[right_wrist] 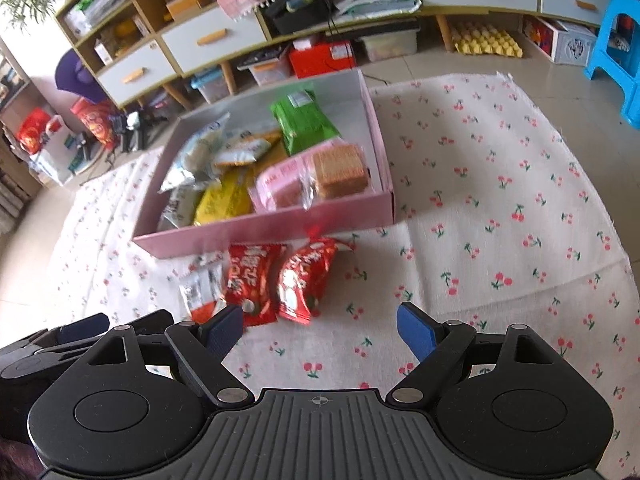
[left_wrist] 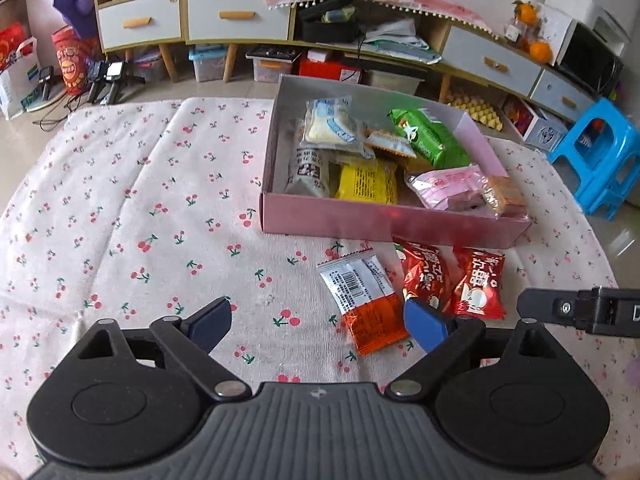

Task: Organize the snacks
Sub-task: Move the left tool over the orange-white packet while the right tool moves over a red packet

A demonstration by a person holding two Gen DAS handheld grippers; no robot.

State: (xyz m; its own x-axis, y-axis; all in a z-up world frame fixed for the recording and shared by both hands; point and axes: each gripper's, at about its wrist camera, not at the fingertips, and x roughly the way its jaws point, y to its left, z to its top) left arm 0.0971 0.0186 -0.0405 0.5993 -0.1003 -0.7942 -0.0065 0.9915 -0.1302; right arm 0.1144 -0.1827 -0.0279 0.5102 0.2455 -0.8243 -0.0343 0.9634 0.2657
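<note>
The left tool (left_wrist: 316,322) hangs low over the cherry-print cloth (left_wrist: 140,200) with its jaws spread wide and nothing between them. Just ahead of its right finger lies the silver-and-orange packet (left_wrist: 362,298), flat on the cloth, long axis running from near that finger away toward the pink box (left_wrist: 360,224), orange end nearest the tool. The right tool (right_wrist: 320,330) is likewise spread wide and empty. Ahead and left of it lie two red packets (right_wrist: 280,280) side by side, their long axes also pointing roughly toward the box, which sits beyond them, already holding several snacks.

The likely trouble: the three loose packets lie touching or nearly so, so a closing finger could catch a neighbour or shove it aside. Flat, slick wrappers may slide out of a pinch, and the fingers could bunch the cloth. The two tools are close together here and could collide.
</note>
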